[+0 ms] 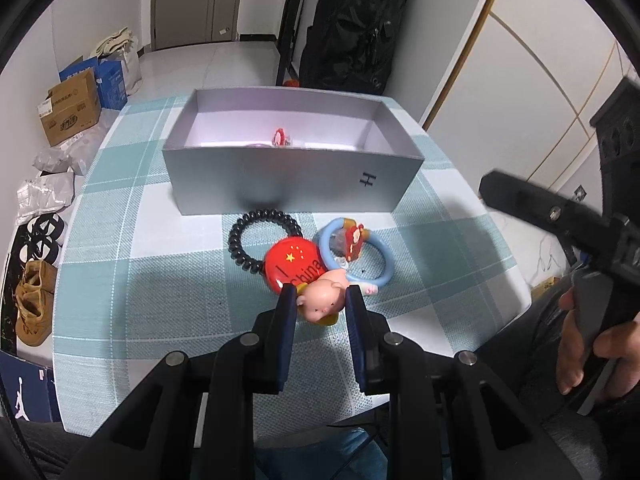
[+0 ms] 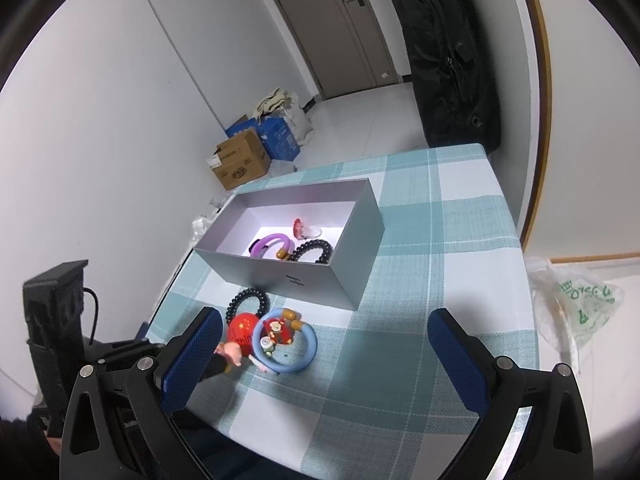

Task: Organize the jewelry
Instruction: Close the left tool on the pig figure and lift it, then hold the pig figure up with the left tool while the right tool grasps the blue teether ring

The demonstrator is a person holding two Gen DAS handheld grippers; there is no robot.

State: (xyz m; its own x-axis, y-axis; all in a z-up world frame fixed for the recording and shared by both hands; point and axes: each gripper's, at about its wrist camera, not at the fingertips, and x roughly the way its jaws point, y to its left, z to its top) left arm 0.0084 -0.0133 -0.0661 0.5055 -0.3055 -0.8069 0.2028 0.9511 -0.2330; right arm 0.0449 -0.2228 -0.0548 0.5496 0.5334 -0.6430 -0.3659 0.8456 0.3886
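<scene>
A grey open box point(image 1: 280, 184) stands on the checked tablecloth; in the right wrist view the box point(image 2: 312, 280) holds a purple ring point(image 2: 270, 242), a black beaded bracelet point(image 2: 314, 249) and a red-and-clear piece point(image 2: 305, 230). In front of it lie a black coil hair tie point(image 1: 256, 240), a red "I China" badge point(image 1: 294, 266), a blue ring with a red charm point(image 1: 356, 254) and a pink pig figure point(image 1: 322, 300). My left gripper point(image 1: 321, 294) is closed on the pig figure. My right gripper point(image 2: 324, 344) is open and empty above the table.
The tablecloth point(image 2: 432, 240) covers a small table. Cardboard and blue boxes point(image 1: 76, 100) sit on the floor at the left, with shoes point(image 1: 34, 300) nearer. A black bag point(image 1: 356, 24) leans behind the table. A plastic bag point(image 2: 576, 304) lies to the right.
</scene>
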